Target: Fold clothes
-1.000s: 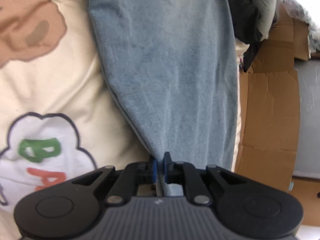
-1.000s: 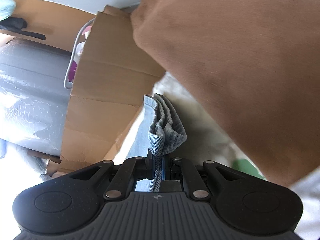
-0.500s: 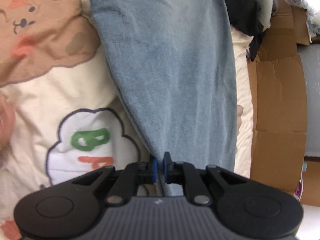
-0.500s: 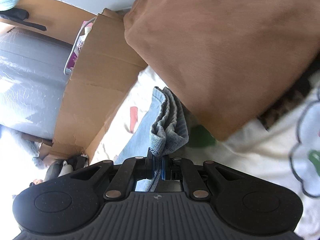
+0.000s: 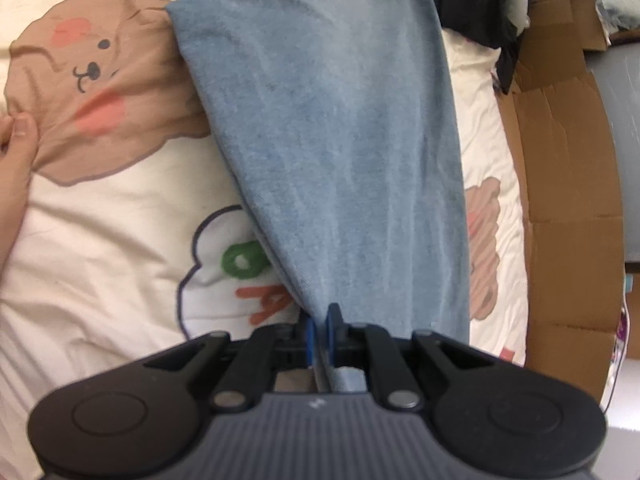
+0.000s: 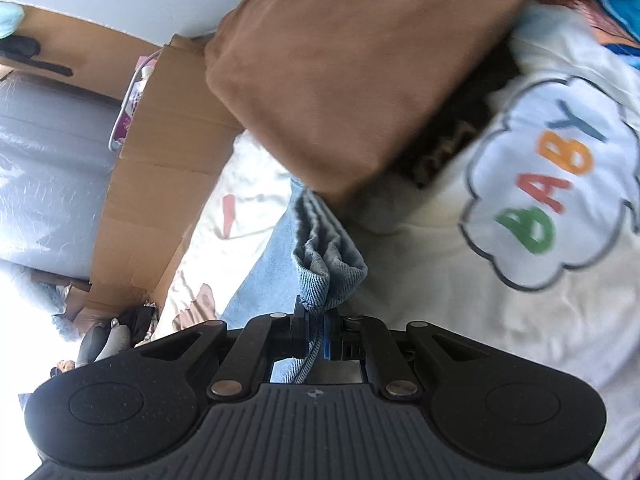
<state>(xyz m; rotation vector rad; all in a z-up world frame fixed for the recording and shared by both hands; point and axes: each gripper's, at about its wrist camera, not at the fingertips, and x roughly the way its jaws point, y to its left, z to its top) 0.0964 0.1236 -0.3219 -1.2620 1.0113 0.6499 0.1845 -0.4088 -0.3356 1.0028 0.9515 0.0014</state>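
jeans: pale blue denim (image 5: 328, 152), faded and soft, one long leg stretched flat down the bed; a back pocket shows at the far end; the near end bunches into folded hem layers (image 6: 328, 268)
where: lying on the cream bedspread (image 5: 104, 248), running from the far pile toward both grippers, lifted at the near end
left gripper: (image 5: 321, 330) blue pads pressed together, pinching the denim edge
right gripper: (image 6: 314, 330) pinching the hem, a seam trailing down between its fingers
bedspread print: brown bear face (image 5: 92, 76), cloud with coloured "baby" letters (image 6: 548, 188)
brown cushion: (image 6: 360, 72) just beyond the hem, leaning over it
cardboard: (image 5: 560, 184) flattened box panels along the bed's edge
dark clothes: (image 5: 476, 12) heaped at the far corner beside the jeans
person: bare fingers (image 5: 16, 152) resting on the bear print
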